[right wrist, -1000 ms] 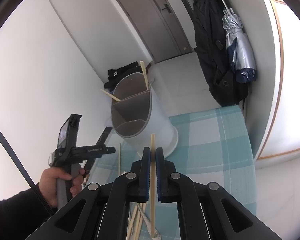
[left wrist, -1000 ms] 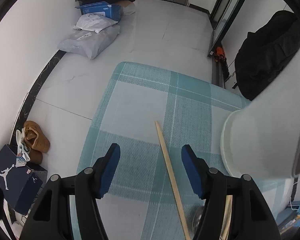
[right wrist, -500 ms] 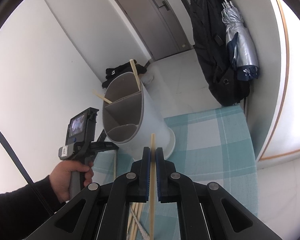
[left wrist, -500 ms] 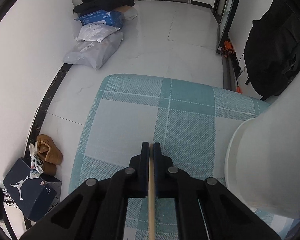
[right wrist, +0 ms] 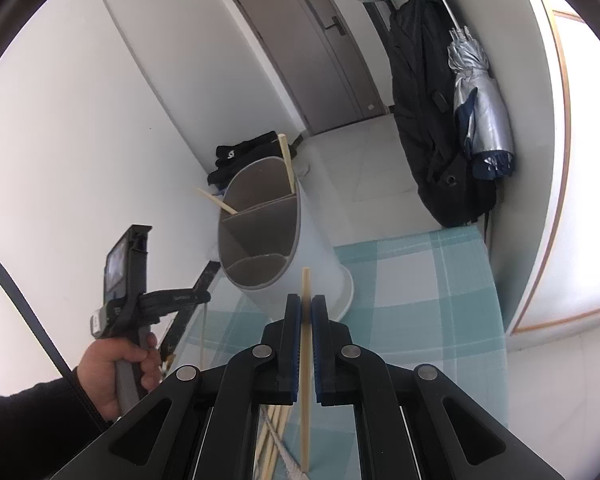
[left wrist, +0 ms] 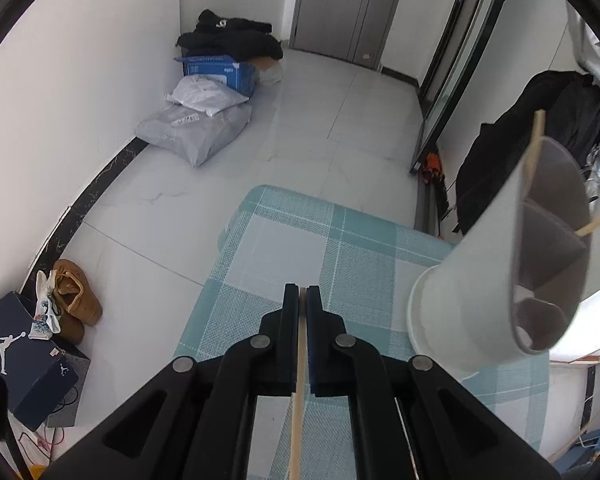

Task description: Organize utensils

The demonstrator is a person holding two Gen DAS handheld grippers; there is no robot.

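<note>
My left gripper (left wrist: 302, 294) is shut on a wooden chopstick (left wrist: 296, 420) that runs back between its fingers, lifted above the teal checked cloth (left wrist: 340, 248). The white divided utensil holder (left wrist: 500, 280) stands to its right, with two chopsticks (left wrist: 534, 140) leaning out of it. My right gripper (right wrist: 306, 304) is shut on another chopstick (right wrist: 305, 360), its tip poking up past the pads, just in front of the holder (right wrist: 268, 240). In the right wrist view a hand (right wrist: 112, 368) carries the left gripper (right wrist: 198, 298) at the holder's left.
Several more chopsticks (right wrist: 274, 432) lie on the cloth under my right gripper. Bags and a blue box (left wrist: 216, 68) sit on the floor by the wall, shoes (left wrist: 76, 296) and a shoebox at the left. Coats and an umbrella (right wrist: 480, 108) hang at the right.
My left gripper shut on the chopstick that lay on the cloth between its open fingers, then rose with it; the holder's open top has come into view. The right gripper stayed put.
</note>
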